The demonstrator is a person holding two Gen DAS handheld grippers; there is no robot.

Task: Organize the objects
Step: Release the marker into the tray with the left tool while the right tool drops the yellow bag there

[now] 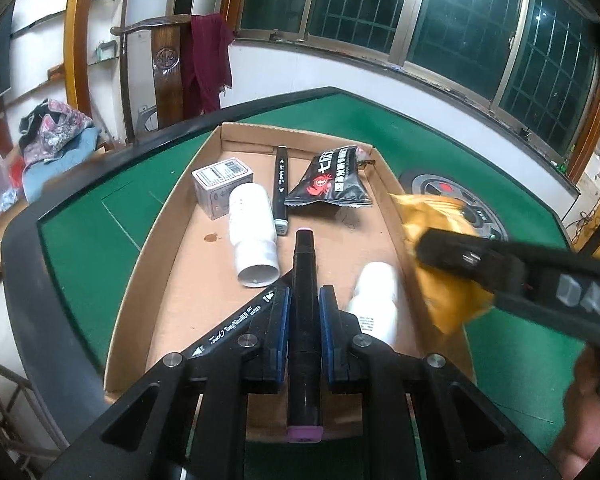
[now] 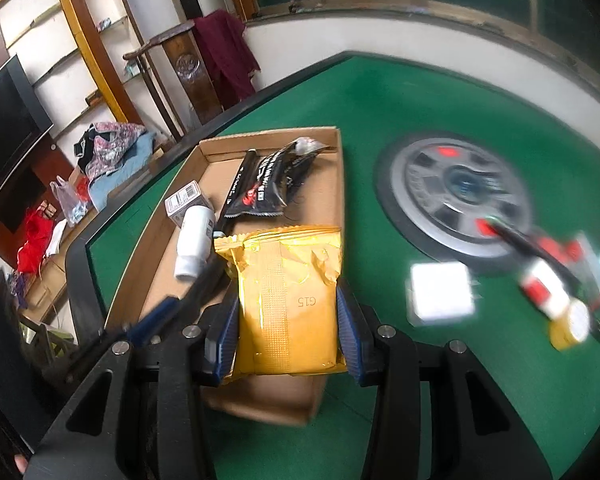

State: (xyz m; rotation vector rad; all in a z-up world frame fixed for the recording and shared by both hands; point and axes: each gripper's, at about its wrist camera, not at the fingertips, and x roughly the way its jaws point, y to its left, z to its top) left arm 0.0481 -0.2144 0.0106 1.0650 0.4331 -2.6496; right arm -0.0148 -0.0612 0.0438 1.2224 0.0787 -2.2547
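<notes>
Left wrist view: my left hand-held gripper (image 1: 304,312) clamps a black marker (image 1: 305,304) with purple caps over the cardboard tray (image 1: 160,248); my right hand-held gripper (image 2: 286,320) grips a crinkled yellow packet (image 2: 288,300) above the tray's near end.

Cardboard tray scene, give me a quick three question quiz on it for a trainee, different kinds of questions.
1. True or false: the left gripper is shut on a black marker.
2. What does the right gripper hold? A) a white bottle B) a yellow packet C) a small box
3. Fill in: the black snack packet with the red crab lies inside the ____.

Key: 1 true; 2 B; 3 cardboard tray.
</notes>
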